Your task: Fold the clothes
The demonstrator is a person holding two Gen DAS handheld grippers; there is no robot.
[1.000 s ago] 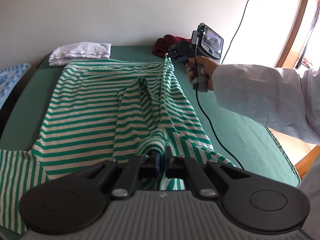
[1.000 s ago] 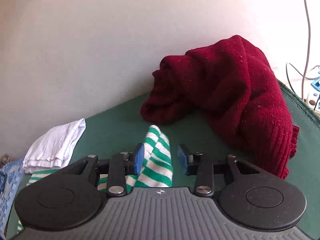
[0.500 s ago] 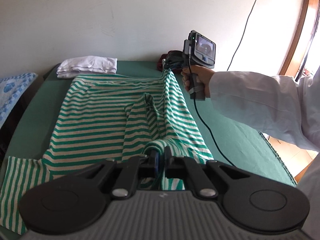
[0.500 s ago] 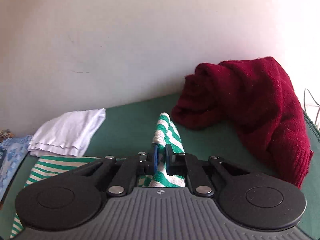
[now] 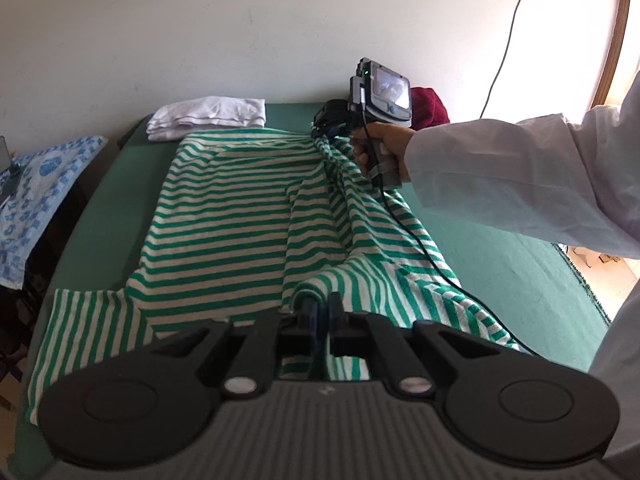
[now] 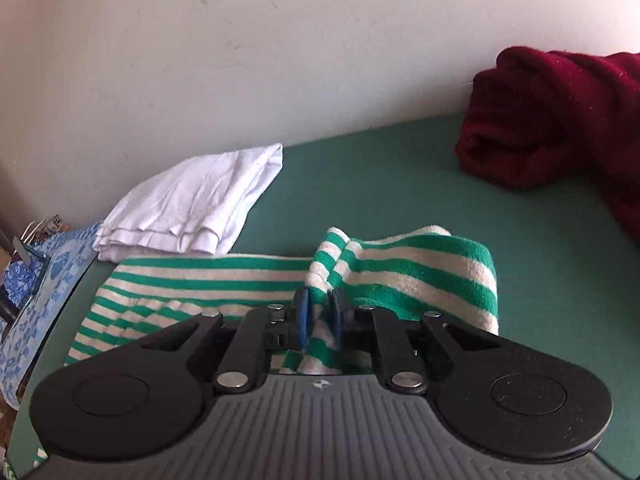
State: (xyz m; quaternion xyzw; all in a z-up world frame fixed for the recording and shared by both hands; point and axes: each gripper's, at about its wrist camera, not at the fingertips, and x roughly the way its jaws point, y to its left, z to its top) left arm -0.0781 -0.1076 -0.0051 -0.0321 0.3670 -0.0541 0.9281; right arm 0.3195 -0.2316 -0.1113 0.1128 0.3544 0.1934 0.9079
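Barely started: striped shirt [image 5: 224, 216] mostly flat, left gripper [image 5: 320, 312] clamped on its edge, right gripper [image 6: 319, 312] easing open around fabric; white [image 6: 192, 208] already folded.

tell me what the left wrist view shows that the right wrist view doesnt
Only the left wrist view: the person's right hand and white sleeve, the cable, the shirt's spread body and near sleeve, the left tongs shut on a fold.

Only the right wrist view: the right tongs opening, shirt edge between them.

Both: striped shirt, white cloth, red sweater, green cover, blue cloth.
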